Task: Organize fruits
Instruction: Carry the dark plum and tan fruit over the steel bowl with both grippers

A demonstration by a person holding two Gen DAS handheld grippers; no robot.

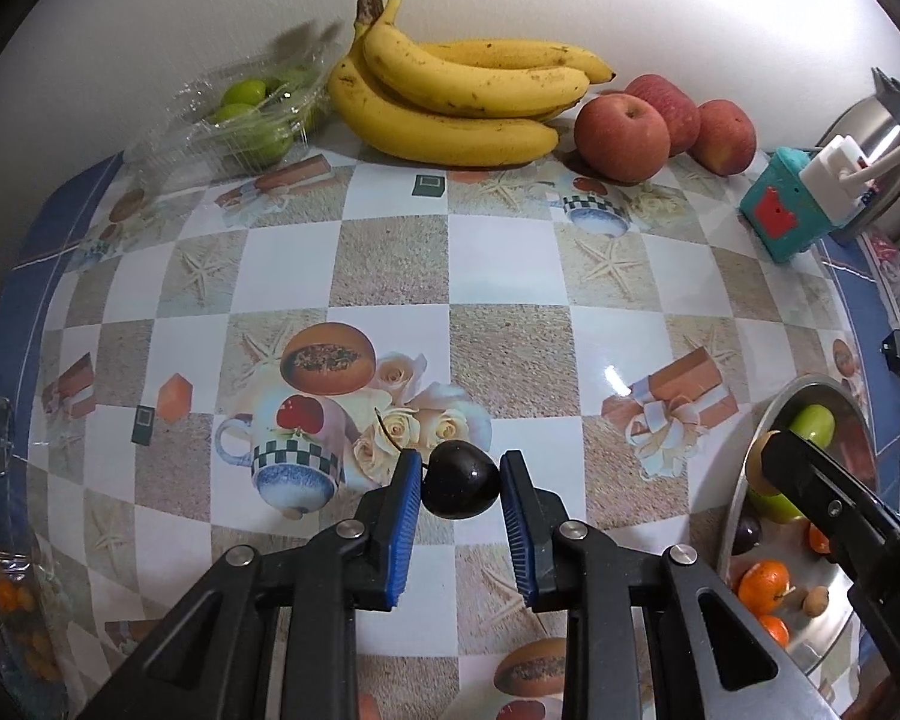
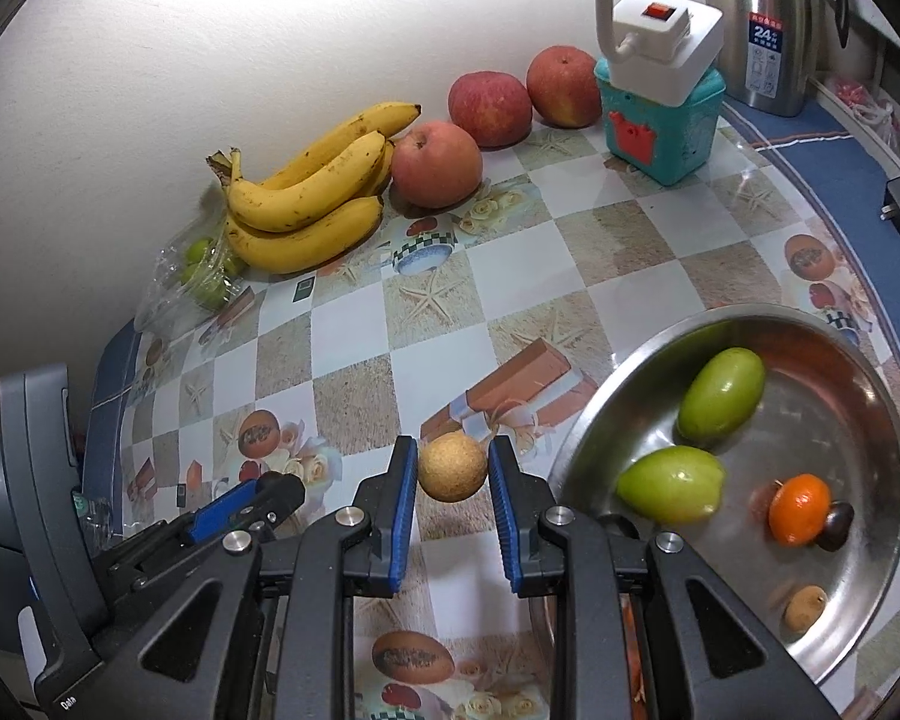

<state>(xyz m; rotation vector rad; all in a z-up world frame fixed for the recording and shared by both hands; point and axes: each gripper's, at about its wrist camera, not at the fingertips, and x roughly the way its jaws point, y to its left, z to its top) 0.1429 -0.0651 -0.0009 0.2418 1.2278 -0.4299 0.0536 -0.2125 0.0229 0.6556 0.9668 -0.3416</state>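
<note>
My left gripper (image 1: 460, 480) is shut on a dark cherry (image 1: 460, 487) with a thin stem, held above the patterned tablecloth. My right gripper (image 2: 453, 471) is shut on a small tan round fruit (image 2: 452, 467), just left of a steel bowl (image 2: 618, 384). The bowl holds two green fruits (image 2: 721, 394), an orange one (image 2: 800, 508), a dark one (image 2: 835, 527) and a tan one (image 2: 805, 607). In the left wrist view the bowl (image 1: 744, 474) lies at the right, with the right gripper over its rim.
Bananas (image 1: 450, 90) and three red apples (image 1: 623, 135) line the back wall. A clear plastic box of green fruits (image 1: 252, 114) sits at the back left. A teal box with a white plug (image 2: 660, 114) and a steel flask (image 2: 762, 18) stand at the back right.
</note>
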